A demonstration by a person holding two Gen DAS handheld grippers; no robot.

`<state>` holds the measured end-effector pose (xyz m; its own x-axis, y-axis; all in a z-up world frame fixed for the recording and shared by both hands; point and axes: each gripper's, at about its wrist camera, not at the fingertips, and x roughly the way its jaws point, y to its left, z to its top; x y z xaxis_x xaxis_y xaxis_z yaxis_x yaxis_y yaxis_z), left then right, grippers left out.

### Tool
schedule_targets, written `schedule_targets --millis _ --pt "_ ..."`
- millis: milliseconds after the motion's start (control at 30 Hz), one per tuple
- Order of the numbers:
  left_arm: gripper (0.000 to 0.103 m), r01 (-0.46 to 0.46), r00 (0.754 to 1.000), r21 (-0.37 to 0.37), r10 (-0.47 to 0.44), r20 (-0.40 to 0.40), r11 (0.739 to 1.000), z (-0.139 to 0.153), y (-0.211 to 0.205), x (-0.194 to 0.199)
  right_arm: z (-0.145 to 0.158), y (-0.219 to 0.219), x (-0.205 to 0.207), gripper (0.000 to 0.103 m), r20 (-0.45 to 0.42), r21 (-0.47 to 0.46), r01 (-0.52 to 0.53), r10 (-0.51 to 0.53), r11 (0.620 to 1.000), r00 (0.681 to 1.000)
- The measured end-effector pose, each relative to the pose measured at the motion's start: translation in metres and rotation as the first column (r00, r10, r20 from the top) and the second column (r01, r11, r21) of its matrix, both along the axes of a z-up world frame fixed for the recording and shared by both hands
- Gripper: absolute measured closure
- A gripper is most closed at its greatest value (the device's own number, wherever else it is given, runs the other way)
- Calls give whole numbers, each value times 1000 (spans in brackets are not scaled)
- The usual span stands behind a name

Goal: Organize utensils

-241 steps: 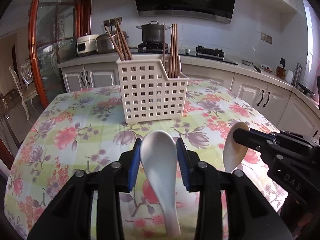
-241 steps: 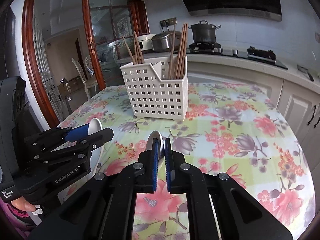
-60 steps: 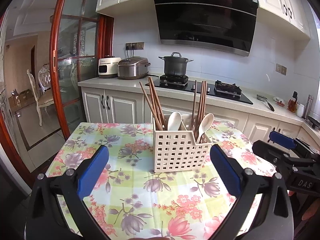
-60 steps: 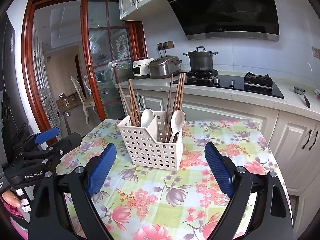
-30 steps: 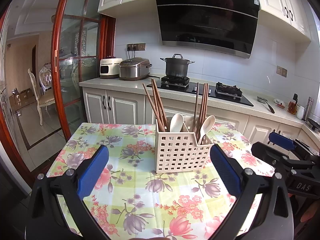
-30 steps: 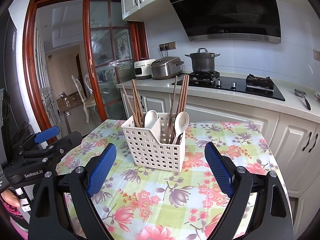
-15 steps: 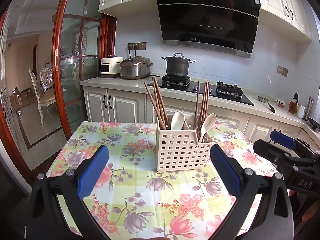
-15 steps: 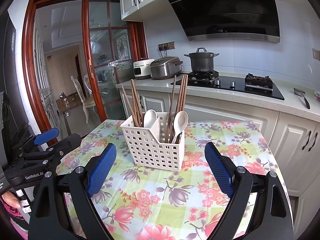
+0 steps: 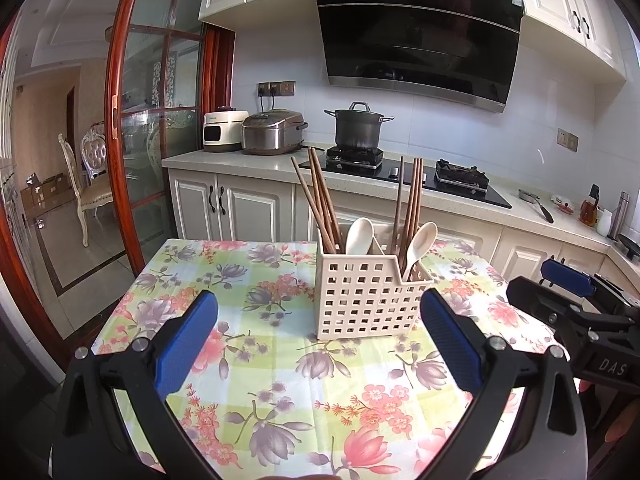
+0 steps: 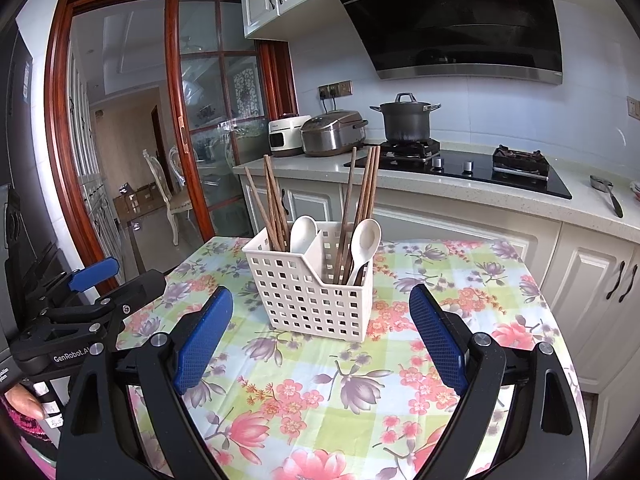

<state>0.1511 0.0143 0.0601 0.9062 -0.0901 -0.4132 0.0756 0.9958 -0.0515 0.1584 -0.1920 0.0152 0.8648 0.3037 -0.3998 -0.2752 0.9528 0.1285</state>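
Grippers first. Left gripper (image 9: 319, 338): jaws spread wide, blue pads well apart, nothing between them; it hangs above the near part of the table, clear of the cloth. Right gripper (image 10: 321, 336): likewise spread wide and empty, also held above the table. Each tool appears at the edge of the other's view: the right one at the far right of the left wrist view, the left one at the far left of the right wrist view, where part of a hand (image 10: 28, 402) grips its handle beside a pink knitted sleeve.

Utensil basket (image 9: 366, 302): white, perforated plastic, standing upright on the floral tablecloth (image 9: 256, 364) beyond both grippers, touched by neither. An inner divider splits it into a left and a right compartment.

Left compartment: a bundle of brown chopsticks (image 9: 318, 204) leaning left, and one white spoon (image 9: 359, 236) with its bowl upward, beside the divider.

Right compartment: a second bundle of chopsticks (image 9: 410, 196), standing nearly upright, and a second white spoon (image 9: 420, 242), bowl upward and tilted right.

Table surface around the basket carries only the cloth in both views.

Surroundings: kitchen counter (image 9: 248, 160) behind the table with a dark lidded pot (image 9: 358, 128) on a black hob, a steel rice cooker (image 9: 272, 138) and a white appliance (image 9: 222, 134) to its left, and a black range hood (image 9: 416, 36) above. A wood-framed glass door (image 9: 160, 140) stands at left, with a chair (image 9: 90, 196) visible beyond it.
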Motion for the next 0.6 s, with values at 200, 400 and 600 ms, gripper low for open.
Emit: schedule_targets --millis 200,400,600 --pt "5 -7 1000 1 7 -10 1000 -2 1 2 -2 2 1 18 -6 -4 0 0 1000 1000" --pt "5 -14 1000 7 14 -7 1000 -2 1 4 -2 0 1 18 -5 4 4 -4 1000 1000" --pt "5 -14 1000 4 14 -12 1000 -3 0 5 -3 1 1 18 -5 3 6 -6 1000 1000"
